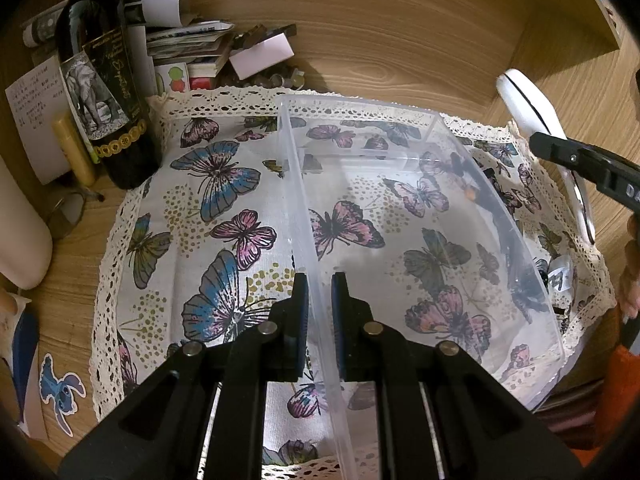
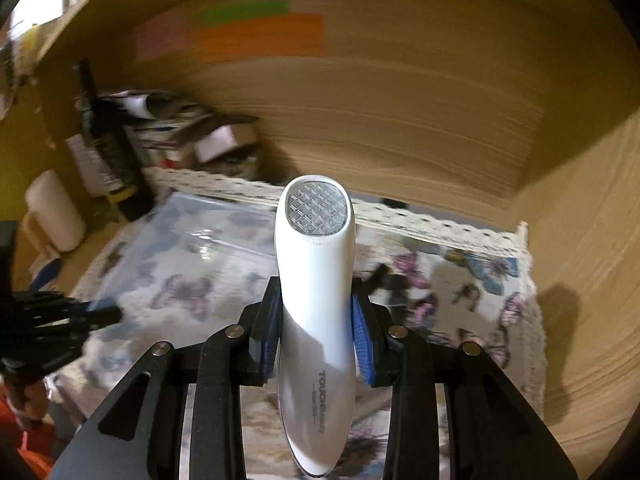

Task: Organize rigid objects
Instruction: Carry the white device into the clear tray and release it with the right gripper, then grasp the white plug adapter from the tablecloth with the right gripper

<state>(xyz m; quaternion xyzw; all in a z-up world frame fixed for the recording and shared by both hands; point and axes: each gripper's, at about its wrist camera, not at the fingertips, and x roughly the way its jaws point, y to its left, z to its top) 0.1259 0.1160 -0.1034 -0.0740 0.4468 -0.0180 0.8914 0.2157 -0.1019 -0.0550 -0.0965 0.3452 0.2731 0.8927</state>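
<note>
A clear plastic box (image 1: 420,216) stands on the butterfly-print cloth (image 1: 208,216). My left gripper (image 1: 319,292) is shut on the box's left wall near its front. My right gripper (image 2: 316,316) is shut on a white handheld beauty device (image 2: 316,280), which points forward and up. The device (image 1: 532,116) also shows in the left wrist view at the right, held above the cloth just right of the box, with the right gripper's black finger (image 1: 560,152) across it. The box (image 2: 188,256) appears blurred at left in the right wrist view.
A dark wine bottle (image 1: 104,92), a stack of papers and booklets (image 1: 184,44) and a yellow tube (image 1: 76,152) stand at the back left. A white cylinder (image 1: 20,232) lies at far left. Wooden walls (image 1: 400,20) enclose the back and right.
</note>
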